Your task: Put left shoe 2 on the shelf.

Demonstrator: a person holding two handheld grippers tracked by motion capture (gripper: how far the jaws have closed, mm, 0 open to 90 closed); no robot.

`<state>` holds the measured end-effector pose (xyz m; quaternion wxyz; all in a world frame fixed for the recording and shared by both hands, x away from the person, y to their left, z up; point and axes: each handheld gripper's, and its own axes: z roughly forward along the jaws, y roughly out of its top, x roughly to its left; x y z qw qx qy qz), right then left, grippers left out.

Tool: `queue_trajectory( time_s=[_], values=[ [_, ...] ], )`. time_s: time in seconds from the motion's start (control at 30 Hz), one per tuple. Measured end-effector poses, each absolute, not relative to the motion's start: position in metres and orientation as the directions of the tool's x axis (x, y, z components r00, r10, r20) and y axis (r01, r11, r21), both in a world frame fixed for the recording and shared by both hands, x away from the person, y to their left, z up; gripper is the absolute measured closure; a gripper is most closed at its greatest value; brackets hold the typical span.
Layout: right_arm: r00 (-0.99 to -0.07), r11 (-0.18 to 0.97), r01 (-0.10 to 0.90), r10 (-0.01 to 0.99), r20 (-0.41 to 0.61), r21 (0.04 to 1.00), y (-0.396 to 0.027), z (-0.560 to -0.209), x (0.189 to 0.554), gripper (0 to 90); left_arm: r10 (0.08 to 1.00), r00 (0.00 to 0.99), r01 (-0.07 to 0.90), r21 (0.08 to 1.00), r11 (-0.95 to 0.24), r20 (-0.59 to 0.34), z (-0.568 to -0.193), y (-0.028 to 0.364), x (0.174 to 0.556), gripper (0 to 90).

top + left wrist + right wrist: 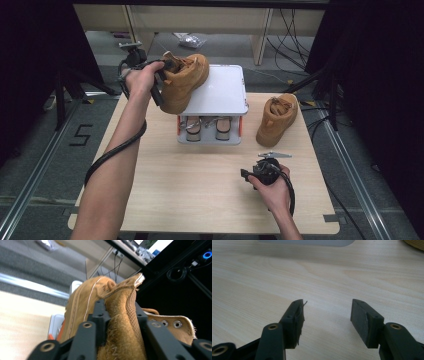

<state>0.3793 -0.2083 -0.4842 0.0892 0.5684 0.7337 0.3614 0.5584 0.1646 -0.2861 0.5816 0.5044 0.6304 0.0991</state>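
A tan suede boot (187, 82) sits tilted at the left edge of the white shoe rack's top (227, 85), toe on the top and heel out past the edge. My left gripper (164, 67) comes in from the left at the boot's heel collar. In the left gripper view my left gripper (120, 307) has one jaw outside the boot (82, 305) on the suede and one inside on the mesh lining, both pads against the collar. A second tan boot (277, 117) stands on the table right of the rack. My right gripper (271, 159) (327, 312) rests low over the table, open and empty.
A pair of sandals (207, 127) sits on the rack's lower shelf. The wooden table (200, 190) has free room in front of the rack. The rack's base (307, 242) and the second boot's edge (415, 243) lie beyond my right jaws. Dark stands and cables flank the table.
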Motion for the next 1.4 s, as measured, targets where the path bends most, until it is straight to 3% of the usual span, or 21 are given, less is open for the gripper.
queue_trajectory(
  time_s=[0.07, 0.1, 0.17, 0.43, 0.53, 0.57, 0.63, 0.7, 0.73, 0.77, 0.87, 0.97, 1.07, 1.4],
  values=[
    [-0.336, 0.091, 0.768, 0.9, 0.278, 0.634, -0.209, -0.484, 0.379, 45.0, 0.754, 0.205, 0.508, 0.726, 0.464, -0.625, -0.286, 0.166, 0.558, 64.0],
    [-0.349, 0.107, 0.758, 0.9, 0.261, 0.643, -0.21, -0.485, 0.38, 45.0, 0.764, 0.226, 0.498, 0.746, 0.442, -0.604, -0.285, 0.17, 0.556, 54.5],
    [-0.344, 0.105, 0.768, 0.9, 0.269, 0.632, -0.209, -0.484, 0.379, 44.9, 0.764, 0.242, 0.497, 0.753, 0.432, -0.598, -0.283, 0.171, 0.556, 47.5],
    [-0.339, 0.108, 0.775, 0.903, 0.265, 0.623, -0.204, -0.485, 0.378, 44.7, 0.792, 0.273, 0.438, 0.804, 0.403, -0.546, -0.267, 0.191, 0.533, 42.1],
    [-0.355, 0.116, 0.77, 0.895, 0.27, 0.627, -0.202, -0.486, 0.378, 44.7, 0.785, 0.268, 0.451, 0.793, 0.41, -0.559, -0.266, 0.204, 0.519, 46.0],
    [-0.342, 0.109, 0.783, 0.898, 0.277, 0.613, -0.2, -0.485, 0.378, 44.8, 0.778, 0.274, 0.461, 0.787, 0.41, -0.565, -0.267, 0.21, 0.511, 52.0],
    [-0.338, 0.116, 0.785, 0.903, 0.264, 0.608, -0.199, -0.484, 0.377, 45.2, 0.761, 0.287, 0.461, 0.78, 0.423, -0.582, -0.27, 0.219, 0.502, 55.2],
    [-0.34, 0.114, 0.785, 0.901, 0.269, 0.609, -0.197, -0.485, 0.378, 46.8, 0.786, 0.296, 0.463, 0.801, 0.38, -0.543, -0.278, 0.227, 0.491, 65.5],
    [-0.362, 0.123, 0.782, 0.888, 0.283, 0.611, -0.195, -0.484, 0.379, 54.8, 0.817, 0.306, 0.48, 0.82, 0.311, -0.489, -0.289, 0.231, 0.486, 77.3],
    [-0.362, 0.123, 0.782, 0.888, 0.283, 0.611, -0.195, -0.484, 0.379, 54.8, 0.817, 0.306, 0.48, 0.82, 0.311, -0.489, -0.289, 0.231, 0.486, 80.8],
    [-0.378, 0.118, 0.76, 0.88, 0.287, 0.639, -0.187, -0.472, 0.381, 72.5, 0.829, 0.302, 0.518, 0.811, 0.272, -0.471, -0.316, 0.231, 0.487, 86.4],
    [-0.441, 0.126, 0.711, 0.846, 0.3, 0.692, -0.172, -0.447, 0.391, 85.8, 0.83, 0.324, 0.534, 0.811, 0.237, -0.455, -0.335, 0.225, 0.49, 89.2],
    [-0.476, 0.14, 0.676, 0.832, 0.284, 0.724, -0.162, -0.435, 0.399, 89.2, 0.836, 0.333, 0.532, 0.819, 0.215, -0.436, -0.347, 0.217, 0.494, 89.3],
    [-0.568, 0.167, 0.572, 0.787, 0.241, 0.803, -0.1, -0.385, 0.441, 90.0, 0.855, 0.342, 0.534, 0.829, 0.165, -0.391, -0.354, 0.206, 0.496, 89.4]
  ],
)
